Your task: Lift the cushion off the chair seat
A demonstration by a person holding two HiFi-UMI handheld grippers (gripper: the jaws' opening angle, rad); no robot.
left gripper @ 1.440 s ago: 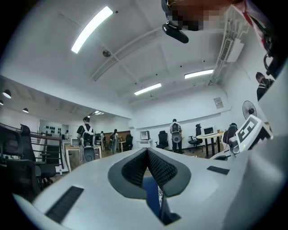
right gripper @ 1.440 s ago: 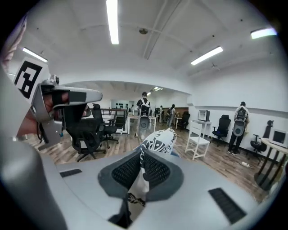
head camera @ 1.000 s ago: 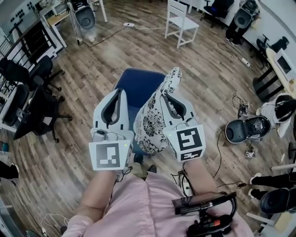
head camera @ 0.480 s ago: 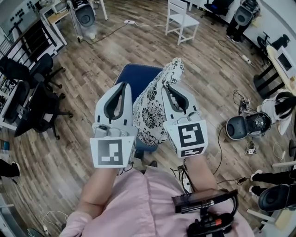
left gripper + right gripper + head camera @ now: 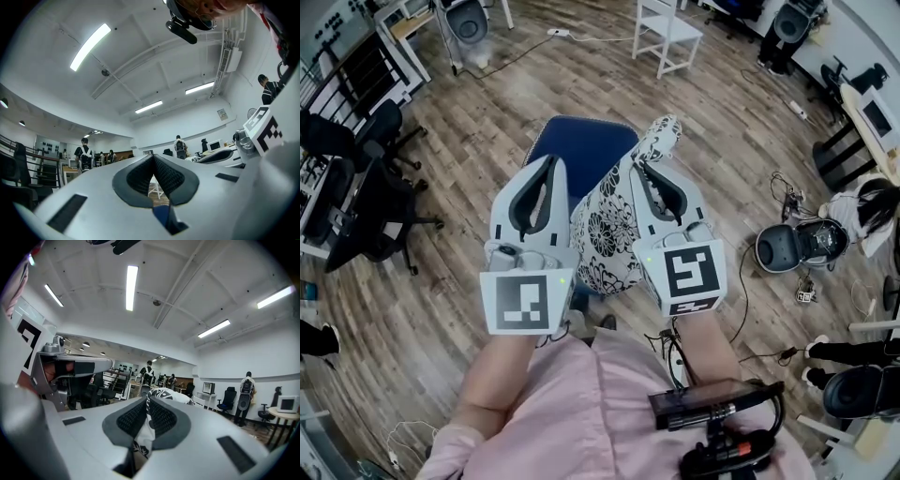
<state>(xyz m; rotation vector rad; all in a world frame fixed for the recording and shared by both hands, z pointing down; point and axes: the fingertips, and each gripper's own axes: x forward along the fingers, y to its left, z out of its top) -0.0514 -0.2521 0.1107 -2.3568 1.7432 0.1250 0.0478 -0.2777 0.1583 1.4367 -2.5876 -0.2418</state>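
While the left gripper (image 5: 549, 169) keeps its place at the left of the head view, its jaws are pressed together on nothing: its own view shows the dark pads meeting at the tip, with only a sliver of blue below them. Just beyond it lies the blue chair seat (image 5: 581, 150), and more of its bare surface shows now than a second ago. That is because the patterned cushion (image 5: 609, 225) has risen a little and swung toward the person. It now hangs on edge between the two grippers, its top corner higher against the wooden floor (image 5: 487, 131) than before and its lower edge drooping past the near rim of the seat. To the right, the right gripper (image 5: 642, 173) carries it alone. In its own view the jaws are closed narrowly on a fold of the black-and-white fabric, which is pinched between the pads and bulges out beyond them. From how it hangs, the cushion seems clear of the seat or very nearly so, so the lift looks close to done. The single pinch on soft cloth leaves some risk of the fabric slipping if it is swung.
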